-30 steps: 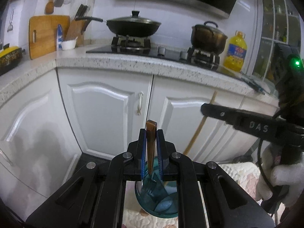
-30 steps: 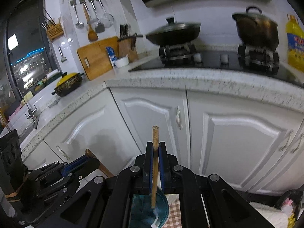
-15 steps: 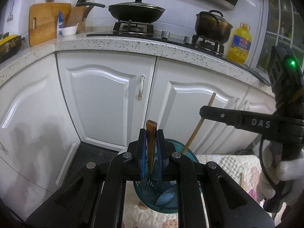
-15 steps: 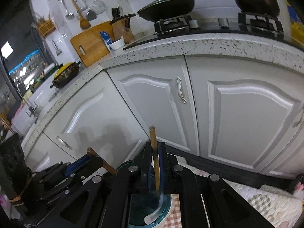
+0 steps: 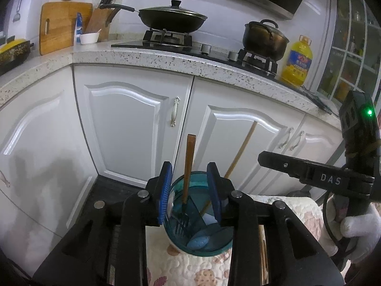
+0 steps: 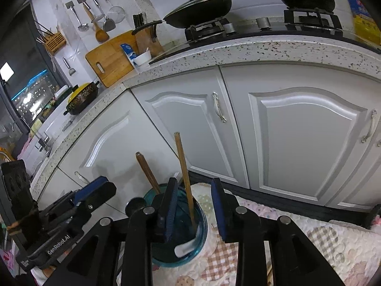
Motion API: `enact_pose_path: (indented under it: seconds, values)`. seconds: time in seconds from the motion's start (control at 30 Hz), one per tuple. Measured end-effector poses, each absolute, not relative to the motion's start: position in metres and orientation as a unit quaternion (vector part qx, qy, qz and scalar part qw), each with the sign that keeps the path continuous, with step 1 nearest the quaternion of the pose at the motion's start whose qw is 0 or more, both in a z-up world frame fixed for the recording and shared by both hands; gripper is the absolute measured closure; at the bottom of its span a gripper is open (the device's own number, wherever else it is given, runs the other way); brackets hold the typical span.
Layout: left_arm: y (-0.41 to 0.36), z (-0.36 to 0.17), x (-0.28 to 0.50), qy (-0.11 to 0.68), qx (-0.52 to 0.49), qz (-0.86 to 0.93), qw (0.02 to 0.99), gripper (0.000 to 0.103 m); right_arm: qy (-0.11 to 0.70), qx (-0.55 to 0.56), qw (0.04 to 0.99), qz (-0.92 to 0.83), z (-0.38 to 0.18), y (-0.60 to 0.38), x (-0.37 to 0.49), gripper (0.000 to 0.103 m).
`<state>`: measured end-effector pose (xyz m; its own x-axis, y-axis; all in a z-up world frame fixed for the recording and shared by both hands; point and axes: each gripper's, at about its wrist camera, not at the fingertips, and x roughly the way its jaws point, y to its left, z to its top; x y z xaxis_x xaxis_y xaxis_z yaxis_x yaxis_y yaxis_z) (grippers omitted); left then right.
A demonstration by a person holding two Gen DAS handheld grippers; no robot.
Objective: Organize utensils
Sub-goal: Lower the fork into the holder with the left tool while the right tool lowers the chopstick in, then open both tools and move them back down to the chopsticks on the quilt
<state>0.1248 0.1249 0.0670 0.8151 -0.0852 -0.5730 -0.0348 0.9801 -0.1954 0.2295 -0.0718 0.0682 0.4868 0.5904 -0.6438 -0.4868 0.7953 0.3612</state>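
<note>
Utensils now stand free in the teal cup [image 5: 198, 217]: the wooden-handled fork [image 5: 189, 164] sits tines-down inside it, and the wooden-handled spoon [image 6: 184, 178] leans beside it with its white bowl at the cup's bottom. Half a second ago each handle was pinched between blue pads; now both sets of jaws stand spread, with the left gripper [image 5: 189, 189] parted to either side of the fork handle and the right gripper [image 6: 194, 205] parted around the spoon handle, neither pad touching wood as far as the views show. The change reads as a release of 2 utensils at once, so this pair looks delivered. The cup rests on a quilted patterned cloth [image 6: 297, 245], in front of white cabinet doors [image 5: 133, 128]. In the left view a thin wooden stick [image 5: 262, 252], perhaps a chopstick, lies on the cloth just right of the cup, partly hidden by the gripper body; if it belongs to the job, it is likely the next pick. Lifting both grippers straight up should avoid knocking the leaning handles or tipping the cup.
</note>
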Motion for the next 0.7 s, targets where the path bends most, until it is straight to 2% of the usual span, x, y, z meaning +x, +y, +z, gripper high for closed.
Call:
enact_pose_path:
  seconds: [0.13, 0.27, 0.7]
  values:
    - [0.12, 0.071, 0.114, 0.302, -0.096, -0.013, 0.948, 0.071, 0.394, 0.056, 0.864, 0.308, 0.071, -0.075, 0.216, 0.075]
    - [0.112, 0.074, 0.1, 0.298, -0.09, -0.011, 0.95, 0.068, 0.387, 0.047, 0.871, 0.298, 0.074, -0.078, 0.2, 0.069]
    - [0.074, 0.068, 0.066, 0.308, -0.068, -0.027, 0.948, 0.065, 0.391, 0.037, 0.885, 0.251, 0.067, -0.11, 0.151, 0.067]
